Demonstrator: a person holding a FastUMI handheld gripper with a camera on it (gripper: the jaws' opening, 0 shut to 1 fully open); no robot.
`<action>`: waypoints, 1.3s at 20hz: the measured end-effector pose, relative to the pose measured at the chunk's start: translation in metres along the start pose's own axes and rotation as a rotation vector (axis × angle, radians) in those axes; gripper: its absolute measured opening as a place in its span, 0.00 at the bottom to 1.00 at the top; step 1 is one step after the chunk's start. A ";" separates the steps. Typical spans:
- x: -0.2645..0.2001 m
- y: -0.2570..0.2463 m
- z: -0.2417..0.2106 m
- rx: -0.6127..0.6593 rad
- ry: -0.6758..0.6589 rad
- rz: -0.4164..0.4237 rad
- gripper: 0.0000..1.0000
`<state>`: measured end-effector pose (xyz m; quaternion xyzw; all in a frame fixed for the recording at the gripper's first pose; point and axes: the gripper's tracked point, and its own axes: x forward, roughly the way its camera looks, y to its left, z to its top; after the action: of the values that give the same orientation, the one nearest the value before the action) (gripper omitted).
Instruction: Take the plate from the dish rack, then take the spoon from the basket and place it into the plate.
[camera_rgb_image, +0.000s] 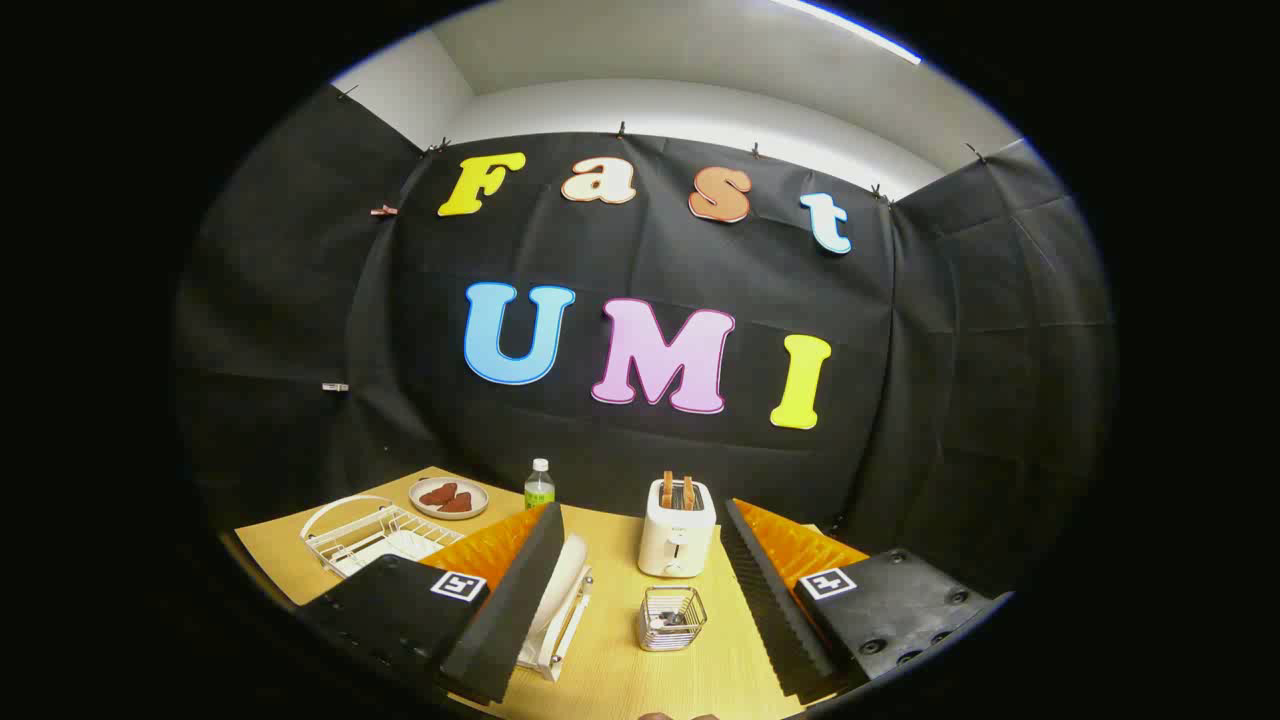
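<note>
My gripper (641, 507) hangs above the wooden table (620, 670), open wide with nothing between its fingers. A white plate (566, 578) stands on edge in a small white dish rack (556, 640), right against the inner side of the left finger (505, 610), which hides part of it. Between the fingers, nearer the right one, sits a small wire basket (671, 619) with a spoon (668, 621) lying inside, small and dim.
A white toaster (677, 540) with two slices of toast stands just beyond the basket. Beyond the left finger lie a white wire drainer (365, 535), a plate of red pieces (449, 497) and a small bottle (539, 485). Black cloth walls close the booth.
</note>
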<state>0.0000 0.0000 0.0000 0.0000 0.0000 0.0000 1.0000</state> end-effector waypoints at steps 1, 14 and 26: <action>0.000 0.000 -0.002 0.011 0.013 -0.003 0.97; 0.006 -0.010 -0.016 0.036 0.073 -0.040 0.97; 0.023 -0.009 -0.027 0.057 0.159 -0.034 0.98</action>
<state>0.0230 -0.0086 -0.0272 0.0286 0.0792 -0.0171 0.9963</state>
